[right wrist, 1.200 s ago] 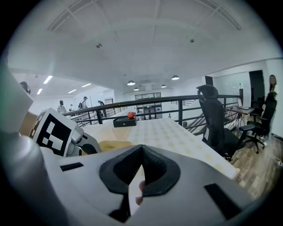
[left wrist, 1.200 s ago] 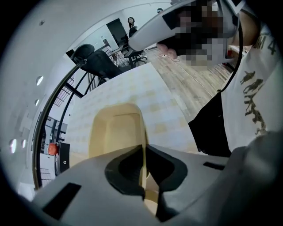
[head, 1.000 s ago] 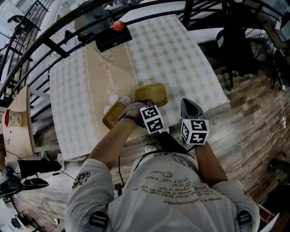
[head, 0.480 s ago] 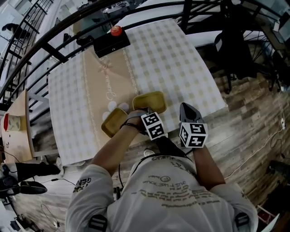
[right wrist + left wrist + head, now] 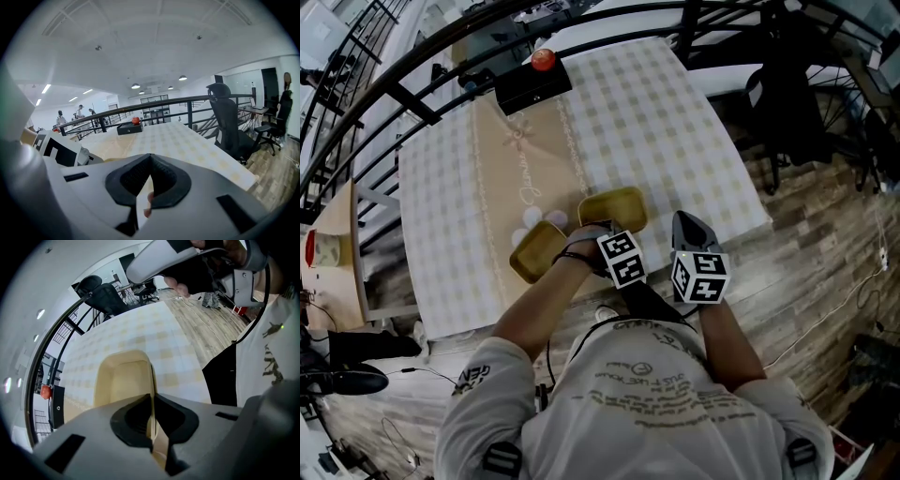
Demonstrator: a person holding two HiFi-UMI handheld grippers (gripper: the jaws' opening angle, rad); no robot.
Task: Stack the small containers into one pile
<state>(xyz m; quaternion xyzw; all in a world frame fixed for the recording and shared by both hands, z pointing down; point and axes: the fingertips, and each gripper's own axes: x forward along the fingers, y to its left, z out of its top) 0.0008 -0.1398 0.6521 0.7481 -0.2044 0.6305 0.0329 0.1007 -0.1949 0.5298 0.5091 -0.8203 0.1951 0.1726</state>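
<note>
My left gripper (image 5: 151,398) pinches the yellow container's (image 5: 123,380) side wall at the table's (image 5: 140,331) near edge, probably for lifting onto the pile. The right gripper (image 5: 150,157) waits at the right, closed and empty.

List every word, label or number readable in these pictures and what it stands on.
Shirt print: several lines of lettering, upside down, too small to read.
Table runner: a cursive word, too blurred to read.
Marker cubes: black-and-white square patterns only, no letters.
Nothing can be quoted with confidence.
</note>
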